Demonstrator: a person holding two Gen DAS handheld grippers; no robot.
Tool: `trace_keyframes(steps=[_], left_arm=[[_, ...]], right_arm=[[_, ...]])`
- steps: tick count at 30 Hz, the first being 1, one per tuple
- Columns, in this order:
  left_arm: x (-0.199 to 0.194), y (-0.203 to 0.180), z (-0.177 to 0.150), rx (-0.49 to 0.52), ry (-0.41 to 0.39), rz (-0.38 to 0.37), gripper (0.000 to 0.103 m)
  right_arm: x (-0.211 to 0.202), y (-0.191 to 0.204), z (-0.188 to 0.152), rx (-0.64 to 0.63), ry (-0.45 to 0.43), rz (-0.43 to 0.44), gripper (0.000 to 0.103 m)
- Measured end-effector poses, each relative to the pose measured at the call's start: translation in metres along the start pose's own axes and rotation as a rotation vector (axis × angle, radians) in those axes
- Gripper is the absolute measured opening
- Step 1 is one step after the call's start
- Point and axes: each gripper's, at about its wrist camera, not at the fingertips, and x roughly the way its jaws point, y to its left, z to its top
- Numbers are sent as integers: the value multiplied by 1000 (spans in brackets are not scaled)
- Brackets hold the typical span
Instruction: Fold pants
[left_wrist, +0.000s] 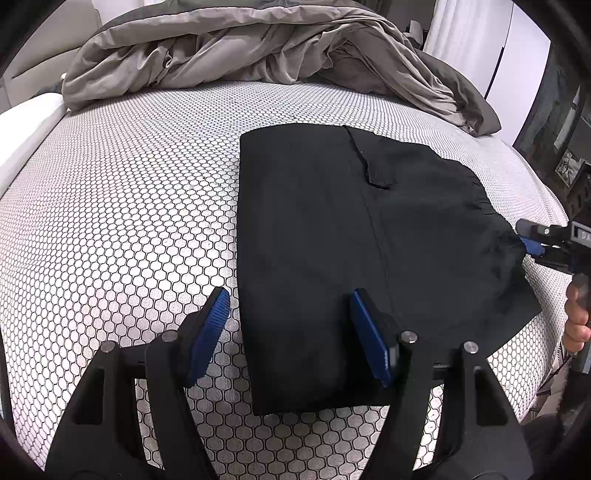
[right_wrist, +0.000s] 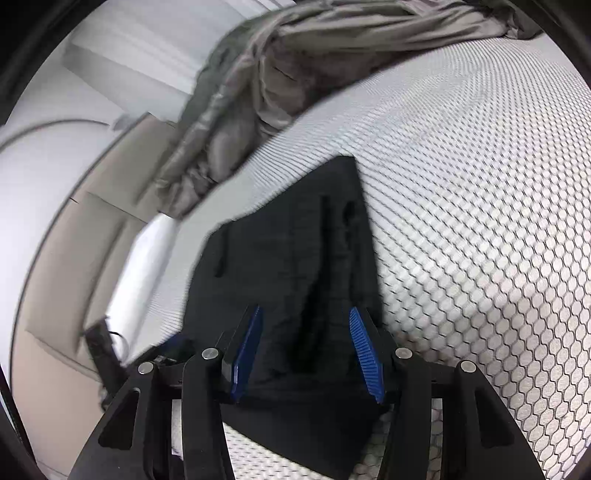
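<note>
Black pants (left_wrist: 332, 229) lie folded flat on the bed's honeycomb-patterned mattress (left_wrist: 122, 206). My left gripper (left_wrist: 290, 306) is open above the near left edge of the pants, one pad over the mattress, one over the cloth, holding nothing. My right gripper (left_wrist: 532, 243) shows at the far right, at the waistband end of the pants. In the right wrist view the right gripper (right_wrist: 304, 325) is open, its blue pads apart above the black pants (right_wrist: 295, 258). That view is motion-blurred.
A rumpled grey duvet (left_wrist: 258, 48) is heaped at the far side of the bed. The mattress edge (left_wrist: 546, 192) drops off at the right, with dark furniture and framed pictures (left_wrist: 569, 166) beyond. A white bed frame (left_wrist: 29, 122) borders the left.
</note>
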Motion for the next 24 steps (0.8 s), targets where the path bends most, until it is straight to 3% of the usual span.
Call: trace_keyframes(steps=[2,5,9,10,15,20,24], left_arm=[[0,-1,0,1,-1,4,65],[0,0,0,1,0,3,65],[1,-1,0,2,-1,4,65],[1,-1,0,2,-1,4,65],[1,-1,0,2,-1,5,65],[2,-1,0,6,1,3,65],[2,0,0,7,1,4,65]], right_arm=[[4,4,2,1,-2,4,50],[-3,9,3,-4,-14,81,50],[-4,13,1,-65,-30,-56,51],[0,10,1,-51,-14,-54,51],[4,13,0,-45,-3,-11,51],[-6,12,0,-5,-13,179,56],[8,11,0,-16,41,123,57]])
